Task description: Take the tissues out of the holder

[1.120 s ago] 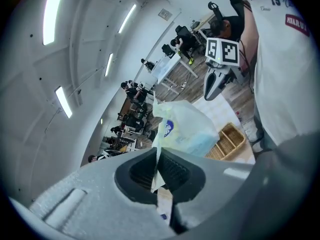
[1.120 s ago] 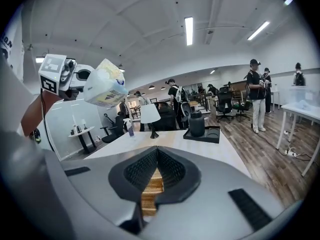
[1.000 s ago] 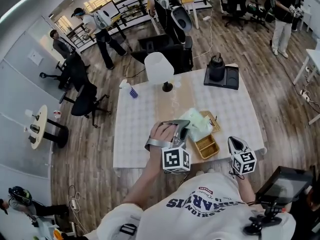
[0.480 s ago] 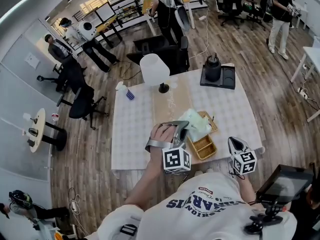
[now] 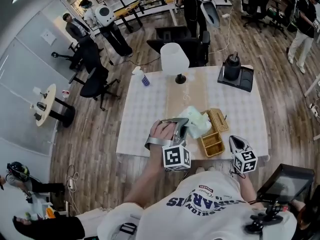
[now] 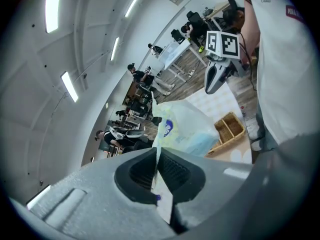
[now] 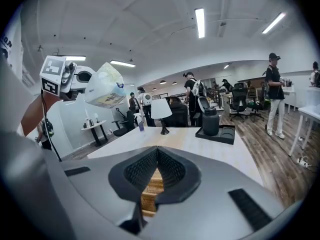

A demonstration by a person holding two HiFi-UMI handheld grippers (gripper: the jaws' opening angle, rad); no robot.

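My left gripper is shut on the plastic edge of a pale green tissue pack, which hangs lifted over the table's front part. In the left gripper view the wrapper's edge runs between the closed jaws and the tissue pack fills the middle. The wicker holder lies on the table right of the pack, with its two compartments open to view. To the right of the holder, at the table's front edge, my right gripper is shut and empty. The right gripper view shows the holder below the right gripper.
A white table lamp stands at the table's far side. A dark jug on a black tray sits at the far right and a small spray bottle at the far left. Office chairs and people stand beyond the table.
The head view has swung a little, so the room has shifted in the picture. Both grippers and the held pack stay in the same place.
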